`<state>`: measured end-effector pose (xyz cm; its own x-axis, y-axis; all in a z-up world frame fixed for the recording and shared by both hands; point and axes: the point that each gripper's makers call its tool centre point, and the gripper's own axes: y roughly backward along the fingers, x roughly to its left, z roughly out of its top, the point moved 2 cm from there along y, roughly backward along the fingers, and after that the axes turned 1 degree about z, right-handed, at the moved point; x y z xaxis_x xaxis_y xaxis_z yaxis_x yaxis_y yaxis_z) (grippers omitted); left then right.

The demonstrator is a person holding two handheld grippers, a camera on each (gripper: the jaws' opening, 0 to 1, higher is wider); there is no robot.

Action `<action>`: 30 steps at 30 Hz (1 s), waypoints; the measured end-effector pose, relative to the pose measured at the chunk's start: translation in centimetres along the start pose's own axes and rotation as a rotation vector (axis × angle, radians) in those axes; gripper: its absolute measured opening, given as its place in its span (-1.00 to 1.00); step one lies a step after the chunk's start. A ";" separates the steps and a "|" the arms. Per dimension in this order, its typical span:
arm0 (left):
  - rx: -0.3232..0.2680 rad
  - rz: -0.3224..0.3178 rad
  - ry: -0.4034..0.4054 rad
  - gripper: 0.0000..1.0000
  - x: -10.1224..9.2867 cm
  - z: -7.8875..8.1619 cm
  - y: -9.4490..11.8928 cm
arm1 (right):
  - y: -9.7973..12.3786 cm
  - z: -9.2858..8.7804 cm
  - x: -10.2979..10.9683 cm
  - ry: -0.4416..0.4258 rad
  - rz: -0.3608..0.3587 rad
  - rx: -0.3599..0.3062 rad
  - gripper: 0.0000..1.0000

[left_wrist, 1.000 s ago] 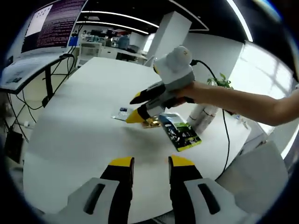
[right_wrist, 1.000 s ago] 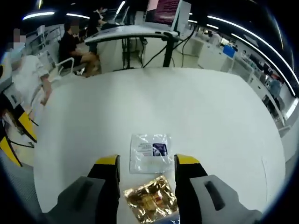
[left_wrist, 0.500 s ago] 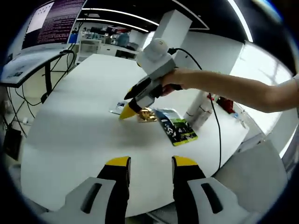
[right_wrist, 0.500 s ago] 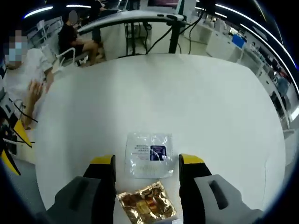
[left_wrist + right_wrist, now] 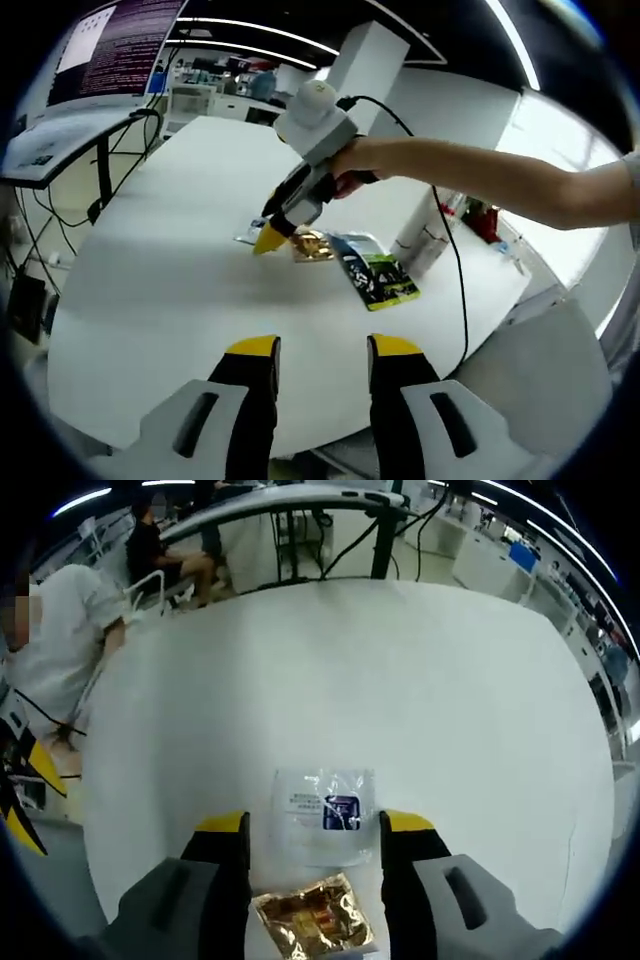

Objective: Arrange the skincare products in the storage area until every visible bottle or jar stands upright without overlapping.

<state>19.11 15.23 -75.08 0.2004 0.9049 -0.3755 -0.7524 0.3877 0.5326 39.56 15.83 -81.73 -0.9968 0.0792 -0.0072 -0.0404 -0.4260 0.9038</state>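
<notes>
Three flat sachets lie in a row on the white table (image 5: pixel 150 270): a clear one with a blue label (image 5: pixel 323 805), a gold foil one (image 5: pixel 312 928) and a green-and-black one (image 5: pixel 378 278). My right gripper (image 5: pixel 315 825) is open, its jaws standing either side of the clear sachet's near edge, with the gold sachet between them closer to the camera. In the left gripper view the right gripper (image 5: pixel 268 240) points steeply down at the table beside the gold sachet (image 5: pixel 313 245). My left gripper (image 5: pixel 322 350) hovers open near the table's front edge, holding nothing.
White bottles (image 5: pixel 425 240) stand at the table's right side behind the sachets, with a red item (image 5: pixel 485 220) beyond them. A black cable (image 5: pixel 458 290) runs off the right edge. A desk with a monitor (image 5: pixel 100 60) stands far left. People sit past the table (image 5: pixel 60 650).
The right gripper has moved left and down over the sachets, tilting more steeply toward the table. The left gripper has barely moved. Both stay open.
</notes>
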 end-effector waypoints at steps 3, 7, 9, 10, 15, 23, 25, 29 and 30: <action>-0.003 0.005 0.001 -0.46 0.0 0.0 0.1 | 0.1 -0.1 0.2 0.004 0.002 0.015 -0.01; -0.014 0.003 0.007 -0.46 -0.1 0.0 0.1 | -0.3 0.3 -0.9 0.011 0.005 0.025 -0.07; -0.014 0.004 0.008 -0.46 0.0 -0.2 0.0 | 0.0 0.1 -0.3 0.013 0.007 0.023 -0.16; -0.014 0.005 0.008 -0.46 0.0 -0.2 0.0 | 0.1 0.0 -0.2 0.017 0.005 0.022 -0.18; -0.030 0.008 0.017 -0.46 0.5 0.1 0.3 | -0.2 0.2 -0.6 0.019 0.006 0.022 -0.20; -0.040 0.030 0.031 -0.46 2.0 0.1 0.6 | -0.1 0.2 1.7 0.094 0.037 0.021 -0.20; -0.042 0.024 0.042 -0.47 2.2 -0.1 0.6 | 0.1 0.3 2.8 0.136 0.048 0.022 -0.20; -0.044 0.027 0.068 -0.46 2.3 -0.4 0.6 | 0.6 0.7 4.2 0.174 0.056 0.003 -0.21; -0.046 0.028 0.074 -0.46 2.5 -0.5 0.6 | 1.0 0.7 5.3 0.195 0.061 -0.009 -0.21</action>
<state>18.86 17.60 -76.07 0.1334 0.8993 -0.4165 -0.7857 0.3522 0.5086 34.29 16.47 -80.54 -0.9918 -0.1225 -0.0356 0.0211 -0.4328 0.9012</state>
